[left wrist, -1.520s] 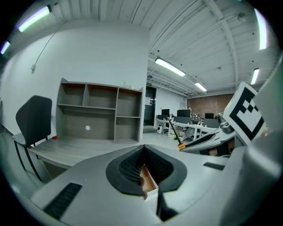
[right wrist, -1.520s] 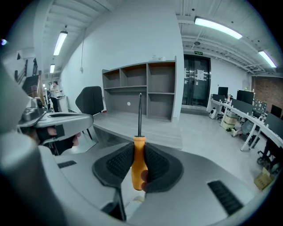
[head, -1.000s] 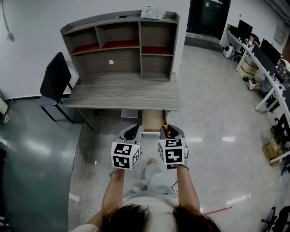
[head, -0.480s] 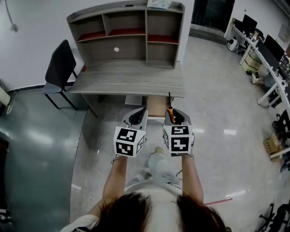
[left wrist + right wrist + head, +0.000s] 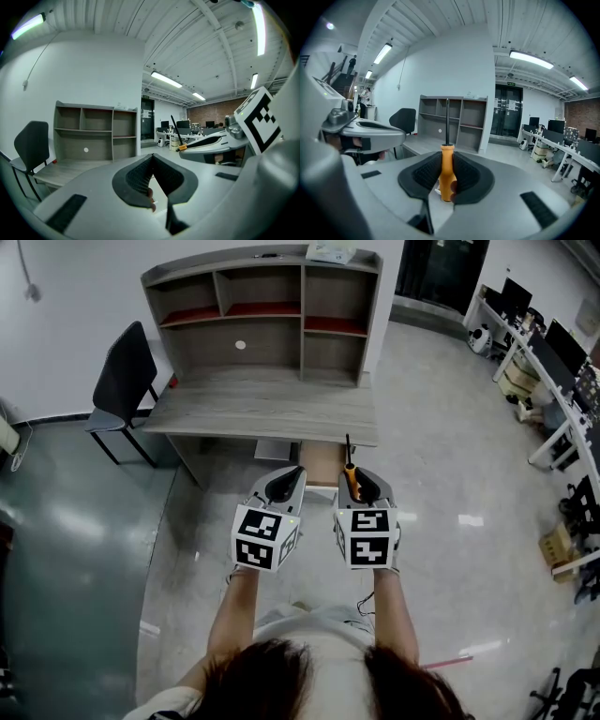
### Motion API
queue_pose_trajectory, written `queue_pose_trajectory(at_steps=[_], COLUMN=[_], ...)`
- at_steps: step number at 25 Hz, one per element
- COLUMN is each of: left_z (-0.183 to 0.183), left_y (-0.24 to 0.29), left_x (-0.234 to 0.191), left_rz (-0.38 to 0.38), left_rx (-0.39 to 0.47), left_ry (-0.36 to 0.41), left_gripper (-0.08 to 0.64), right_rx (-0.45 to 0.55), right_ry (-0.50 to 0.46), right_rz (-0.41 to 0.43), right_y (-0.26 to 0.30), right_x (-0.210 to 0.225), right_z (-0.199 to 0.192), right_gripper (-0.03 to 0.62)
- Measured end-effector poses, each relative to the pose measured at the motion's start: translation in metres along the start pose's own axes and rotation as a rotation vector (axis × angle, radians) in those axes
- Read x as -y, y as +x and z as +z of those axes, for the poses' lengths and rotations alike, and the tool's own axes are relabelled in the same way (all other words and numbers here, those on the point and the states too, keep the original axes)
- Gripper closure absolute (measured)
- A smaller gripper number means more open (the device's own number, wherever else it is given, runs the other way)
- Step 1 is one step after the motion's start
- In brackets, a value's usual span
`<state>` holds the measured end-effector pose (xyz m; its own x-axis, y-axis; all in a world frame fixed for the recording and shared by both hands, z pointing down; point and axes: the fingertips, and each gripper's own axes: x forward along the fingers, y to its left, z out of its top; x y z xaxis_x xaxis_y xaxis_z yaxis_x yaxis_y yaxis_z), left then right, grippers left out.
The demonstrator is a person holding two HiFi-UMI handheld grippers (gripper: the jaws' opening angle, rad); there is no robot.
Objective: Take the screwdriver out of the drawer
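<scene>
My right gripper [image 5: 354,486] is shut on the screwdriver [image 5: 348,476] by its orange handle [image 5: 447,171]. The thin black shaft [image 5: 447,121] points up and away from me. It hangs above the floor in front of the open tan drawer [image 5: 322,463] under the grey desk [image 5: 262,416]. Beside it on the left, my left gripper [image 5: 283,489] is shut with nothing in it [image 5: 151,157]. In the left gripper view the right gripper with the screwdriver [image 5: 178,137] shows at the right. Both grippers hide the drawer's front part.
A shelf hutch [image 5: 272,315] stands on the desk, with a small box [image 5: 330,251] on top. A black chair [image 5: 119,381] is at the desk's left end. Office desks with monitors [image 5: 553,362] line the right side. The floor is glossy grey.
Both grippers rose slightly and came a little towards me, the screwdriver staying in the right one. The person's legs drew back out of sight below the grippers.
</scene>
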<state>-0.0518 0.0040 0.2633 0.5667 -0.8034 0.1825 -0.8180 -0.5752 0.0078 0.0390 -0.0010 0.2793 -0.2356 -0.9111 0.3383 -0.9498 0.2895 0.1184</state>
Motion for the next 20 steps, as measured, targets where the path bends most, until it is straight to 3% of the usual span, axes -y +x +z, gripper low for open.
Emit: queue_pose_trajectory(at_steps=[20], left_z=[0.015], left_y=[-0.023], left_x=[0.073], left_rz=[0.086], left_rx=[0.014], left_ry=[-0.025], left_gripper=[0.544], right_rx=[0.092], right_ry=[-0.051], right_rz=[0.063], right_y=[-0.077], right_x=[0.025], right_z=[0.0], right_gripper=[0.5])
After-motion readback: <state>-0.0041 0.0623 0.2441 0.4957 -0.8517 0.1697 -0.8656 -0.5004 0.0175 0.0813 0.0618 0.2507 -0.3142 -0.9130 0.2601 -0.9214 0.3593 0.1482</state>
